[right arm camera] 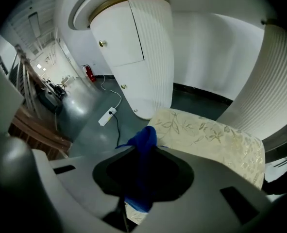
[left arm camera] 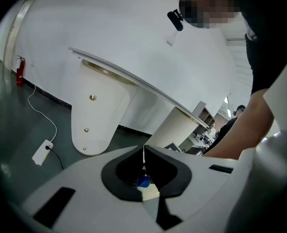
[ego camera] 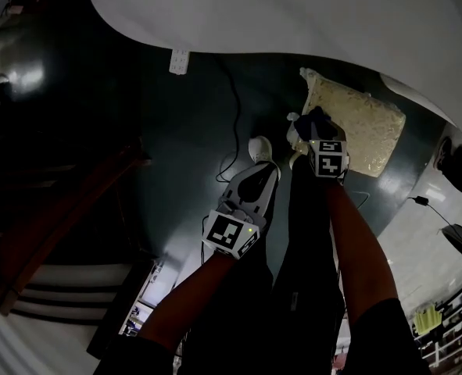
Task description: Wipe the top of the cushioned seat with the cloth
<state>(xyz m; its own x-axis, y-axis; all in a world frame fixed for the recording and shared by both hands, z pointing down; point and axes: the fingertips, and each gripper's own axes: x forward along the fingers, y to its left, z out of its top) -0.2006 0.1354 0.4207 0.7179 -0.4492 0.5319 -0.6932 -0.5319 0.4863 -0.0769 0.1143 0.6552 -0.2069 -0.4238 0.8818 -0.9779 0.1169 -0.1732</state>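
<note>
My right gripper (right arm camera: 142,148) clamps a bunched fold of the limp, light cloth (right arm camera: 145,136) near the cushioned seat (right arm camera: 209,136); my left gripper (left arm camera: 144,153) has its jaws together, empty.

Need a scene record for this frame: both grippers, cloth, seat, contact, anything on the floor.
left gripper: jaws together, nothing between them
right gripper: shut on blue cloth
cloth state: bunched, sticking out past the jaws
seat: cream leaf-patterned cushioned seat, just ahead of right gripper
contact: cannot tell if cloth touches seat
floor: white power strip with dark cord
</note>
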